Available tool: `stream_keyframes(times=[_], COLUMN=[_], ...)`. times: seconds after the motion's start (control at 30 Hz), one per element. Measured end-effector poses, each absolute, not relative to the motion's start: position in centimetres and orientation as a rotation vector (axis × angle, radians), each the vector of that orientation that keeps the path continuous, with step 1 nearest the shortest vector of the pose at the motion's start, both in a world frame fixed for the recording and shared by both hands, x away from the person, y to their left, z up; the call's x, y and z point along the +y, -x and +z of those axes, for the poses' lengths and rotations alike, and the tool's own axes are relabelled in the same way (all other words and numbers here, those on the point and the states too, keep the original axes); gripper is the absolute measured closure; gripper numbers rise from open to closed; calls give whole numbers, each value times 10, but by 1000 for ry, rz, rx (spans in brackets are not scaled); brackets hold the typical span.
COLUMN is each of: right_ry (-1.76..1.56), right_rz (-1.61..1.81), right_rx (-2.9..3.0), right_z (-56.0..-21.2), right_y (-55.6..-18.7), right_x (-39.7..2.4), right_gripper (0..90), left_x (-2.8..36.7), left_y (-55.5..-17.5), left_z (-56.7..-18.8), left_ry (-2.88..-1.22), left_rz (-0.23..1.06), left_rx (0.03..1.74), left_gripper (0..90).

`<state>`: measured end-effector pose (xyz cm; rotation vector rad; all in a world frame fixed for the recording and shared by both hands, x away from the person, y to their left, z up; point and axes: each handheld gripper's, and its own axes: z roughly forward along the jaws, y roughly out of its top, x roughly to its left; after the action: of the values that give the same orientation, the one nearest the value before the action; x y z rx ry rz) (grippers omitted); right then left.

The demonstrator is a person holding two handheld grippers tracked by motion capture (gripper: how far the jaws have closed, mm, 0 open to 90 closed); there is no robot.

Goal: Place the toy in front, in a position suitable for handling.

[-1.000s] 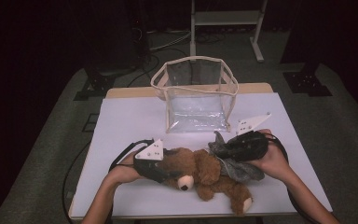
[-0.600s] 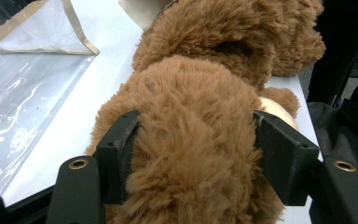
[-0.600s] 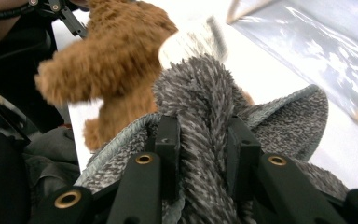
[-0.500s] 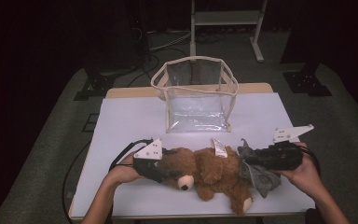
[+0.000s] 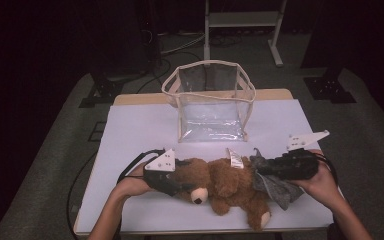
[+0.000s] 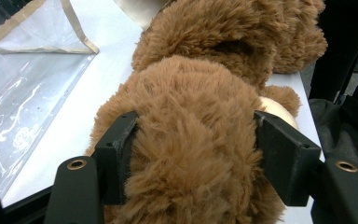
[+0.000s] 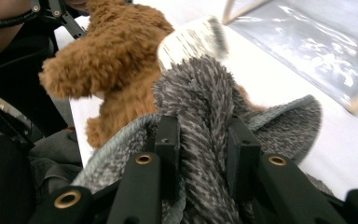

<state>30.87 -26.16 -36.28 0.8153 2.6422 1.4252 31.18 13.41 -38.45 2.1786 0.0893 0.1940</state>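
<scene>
1. High view, change since one second ago: the right tongs [image 5: 260,169] have moved toward the right edge of the counter [image 5: 135,130], drawing the grey cloth [image 5: 275,187] off the teddy bear [image 5: 225,185]. The cloth covered the bear's back before; it now trails past the bear's rear. The white tag [image 5: 235,158] on the bear is now exposed. The left tongs [image 5: 180,175] have kept their place.
2. High view, layout: the bear lies on its side on the white counter, between the two tongs, head toward the left tongs. A clear plastic bag [image 5: 210,100] with beige trim stands upright behind the bear, well apart from it.
3. Left gripper view: the left tongs [image 6: 193,154] stand at medium width, pressed on both sides of the bear's [image 6: 191,140] head. The fur is brown, long and shaggy. The bag [image 6: 32,70] is glossy, creased film.
4. Right gripper view: the right tongs [image 7: 203,144] are narrow, pinching a bunched fold of the cloth [image 7: 200,98]. The cloth is a fuzzy grey-and-white knit. The bear [image 7: 112,60] lies just beyond the fold, with its tag [image 7: 191,39] above it.
</scene>
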Motion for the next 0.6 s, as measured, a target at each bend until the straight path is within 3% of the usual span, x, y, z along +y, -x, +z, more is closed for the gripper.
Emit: stream_keyframes(times=[0.4, 0.6], right_ry=[-644, -644], right_rz=[1404, 1360], right_rx=[2715, 2732], right_z=[-351, -352], right_y=[-328, -324], right_x=[-205, -209], right_gripper=[697, 697], left_x=[134, 134], left_y=[-312, -311], left_z=[-385, -385], left_ry=[-2185, -2182], left_rz=[196, 196], left_rx=[96, 90], left_gripper=[337, 337])
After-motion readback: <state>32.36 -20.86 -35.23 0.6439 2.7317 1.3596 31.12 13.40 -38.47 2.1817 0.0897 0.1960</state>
